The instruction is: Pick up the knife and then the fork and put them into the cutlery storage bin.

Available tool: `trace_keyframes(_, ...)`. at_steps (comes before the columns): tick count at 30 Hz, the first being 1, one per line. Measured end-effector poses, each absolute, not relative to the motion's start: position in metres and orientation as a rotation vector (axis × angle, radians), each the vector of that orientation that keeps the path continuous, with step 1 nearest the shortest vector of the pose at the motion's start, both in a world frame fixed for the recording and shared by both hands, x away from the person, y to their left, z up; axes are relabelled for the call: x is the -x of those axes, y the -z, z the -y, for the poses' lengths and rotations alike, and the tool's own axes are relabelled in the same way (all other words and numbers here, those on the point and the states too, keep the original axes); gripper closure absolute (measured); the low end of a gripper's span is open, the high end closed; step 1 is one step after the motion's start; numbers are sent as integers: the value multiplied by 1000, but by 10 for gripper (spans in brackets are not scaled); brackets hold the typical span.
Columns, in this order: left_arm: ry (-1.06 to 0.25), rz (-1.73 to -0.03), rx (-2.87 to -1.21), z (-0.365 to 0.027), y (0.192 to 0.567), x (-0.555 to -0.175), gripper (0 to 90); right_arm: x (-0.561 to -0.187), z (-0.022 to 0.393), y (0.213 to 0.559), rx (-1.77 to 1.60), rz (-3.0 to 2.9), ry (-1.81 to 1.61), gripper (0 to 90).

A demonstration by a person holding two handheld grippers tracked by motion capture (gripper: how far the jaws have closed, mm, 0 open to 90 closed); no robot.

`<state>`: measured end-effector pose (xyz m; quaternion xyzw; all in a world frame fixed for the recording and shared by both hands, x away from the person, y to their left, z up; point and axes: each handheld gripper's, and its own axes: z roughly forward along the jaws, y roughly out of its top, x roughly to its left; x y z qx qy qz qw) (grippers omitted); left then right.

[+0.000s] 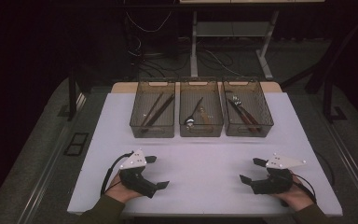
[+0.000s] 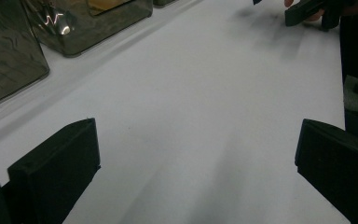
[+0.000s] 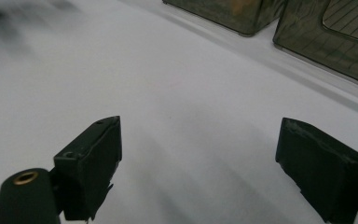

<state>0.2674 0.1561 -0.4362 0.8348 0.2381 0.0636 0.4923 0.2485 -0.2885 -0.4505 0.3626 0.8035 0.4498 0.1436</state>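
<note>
Near the front edge of the white table point(image 1: 205, 154): left gripper point(image 1: 154, 171) and right gripper point(image 1: 253, 170), both wide open, nothing held. Along the far edge: three see-through bins, with chopsticks point(image 1: 156, 111), spoons point(image 1: 196, 114), forks point(image 1: 242, 112).

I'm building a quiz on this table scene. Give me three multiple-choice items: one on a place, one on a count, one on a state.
1. Where do the bins stand?
A. far side of the table
B. near edge
C. on the floor

2. How many bins are there?
A. two
B. three
C. five

3. How is the right claw?
A. shut on a spoon
B. open, holding nothing
C. inside a bin

Key: A, they line the far part of the table; B, three stand side by side; B, its jaws stand apart over bare tabletop.
</note>
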Motion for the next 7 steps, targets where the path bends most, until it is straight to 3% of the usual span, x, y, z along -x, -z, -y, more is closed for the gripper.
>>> trace_keyframes(7,-152,-581,-2029,-156,436,-268,0,-248,289,449,-1043,-2316,-1297,145)
